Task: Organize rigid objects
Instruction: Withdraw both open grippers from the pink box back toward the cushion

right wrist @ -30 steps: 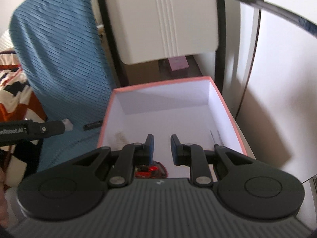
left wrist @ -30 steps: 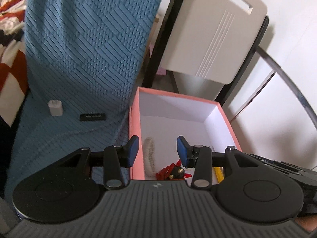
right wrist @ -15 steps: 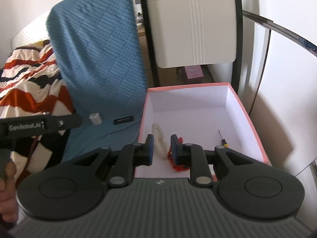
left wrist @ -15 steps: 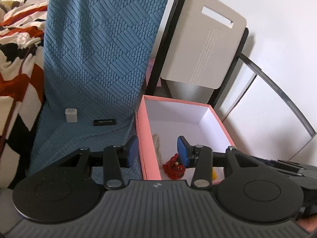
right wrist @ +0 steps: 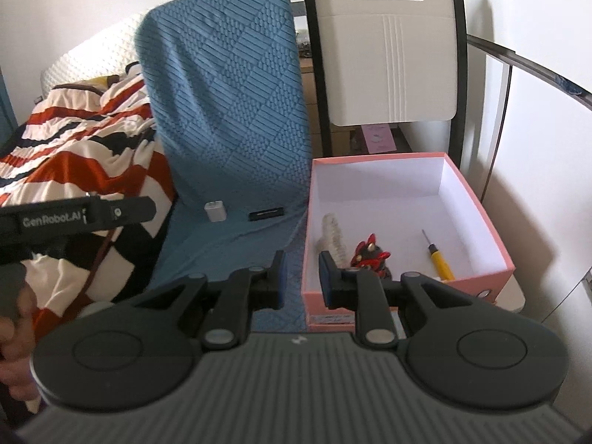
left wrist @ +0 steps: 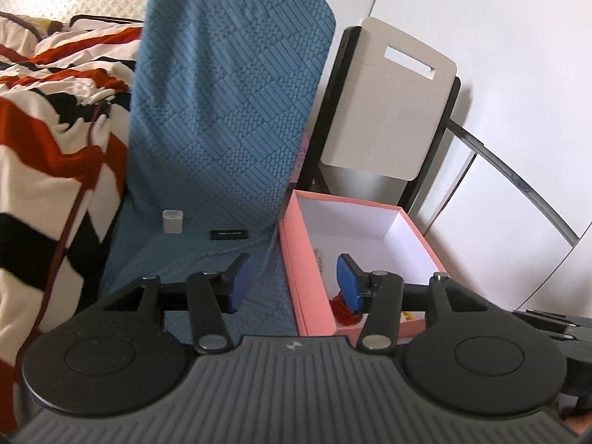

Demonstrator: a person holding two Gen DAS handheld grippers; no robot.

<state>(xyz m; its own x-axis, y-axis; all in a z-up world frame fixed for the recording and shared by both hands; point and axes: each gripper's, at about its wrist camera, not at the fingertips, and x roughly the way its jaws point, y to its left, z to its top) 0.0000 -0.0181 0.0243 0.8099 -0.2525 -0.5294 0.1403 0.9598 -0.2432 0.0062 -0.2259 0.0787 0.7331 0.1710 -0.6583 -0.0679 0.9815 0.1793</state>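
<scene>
From the left wrist, the left gripper (left wrist: 292,282) hangs empty, jaws wide apart, just above the near left wall of the pink box (left wrist: 300,277). The white charger (left wrist: 172,221) and black stick (left wrist: 229,234) lie left of the box on the blue cover (left wrist: 229,111); I would reach for the charger squarely.

From the right wrist, the right gripper (right wrist: 301,275) is narrowly parted and empty near the box; keep it clear of the box wall.

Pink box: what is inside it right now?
The pink box holds a white coiled thing, a red figurine and a yellow screwdriver; its near corner is hidden behind the right gripper.
</scene>
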